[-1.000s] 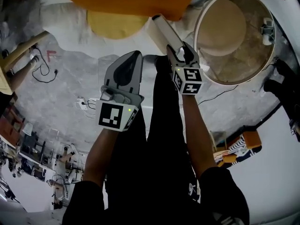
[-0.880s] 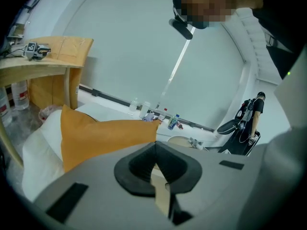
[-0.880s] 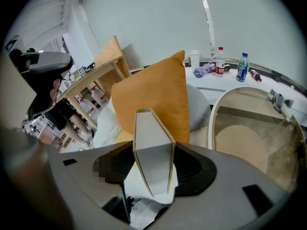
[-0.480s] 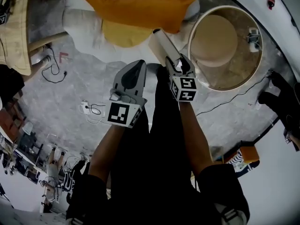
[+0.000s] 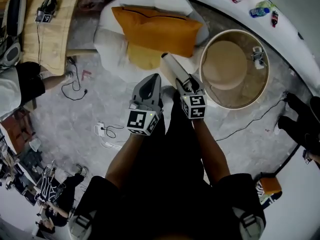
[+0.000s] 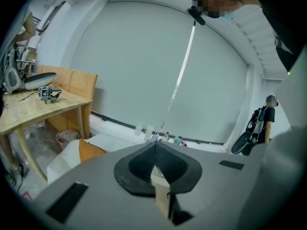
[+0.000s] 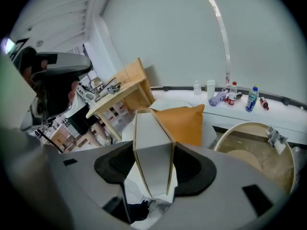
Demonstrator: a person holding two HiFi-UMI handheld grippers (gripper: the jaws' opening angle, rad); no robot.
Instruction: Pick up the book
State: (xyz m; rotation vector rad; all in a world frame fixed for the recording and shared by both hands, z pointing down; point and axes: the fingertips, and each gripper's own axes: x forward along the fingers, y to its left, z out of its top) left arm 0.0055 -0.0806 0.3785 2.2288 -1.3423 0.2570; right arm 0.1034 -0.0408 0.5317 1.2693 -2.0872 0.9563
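A grey concrete floor (image 5: 65, 114) is spreading out beneath me in the head view, and I am looking steeply down over my dark-clothed legs (image 5: 170, 184). Near the middle of the frame my left gripper (image 5: 150, 86) is hanging with its jaws pressed together and nothing between them. Just to its right, my right gripper (image 5: 185, 81) is clamping the book (image 5: 172, 65) by its lower end. The book is sticking out beyond the jaws toward the top of the frame, off the floor, and in the right gripper view its pale cover and page edges are filling the gap between the black pads (image 7: 196, 169). Beyond the book's tip an orange cushion (image 5: 157, 31) is lying on a white seat (image 5: 112, 49). To the right of them a round wooden tub (image 5: 247, 91) is sitting on the floor. In the upper left corner a wooden table (image 5: 55, 24) is standing, and along the upper right edge several bottles (image 5: 260, 11) are lining a white ledge (image 5: 247, 3).
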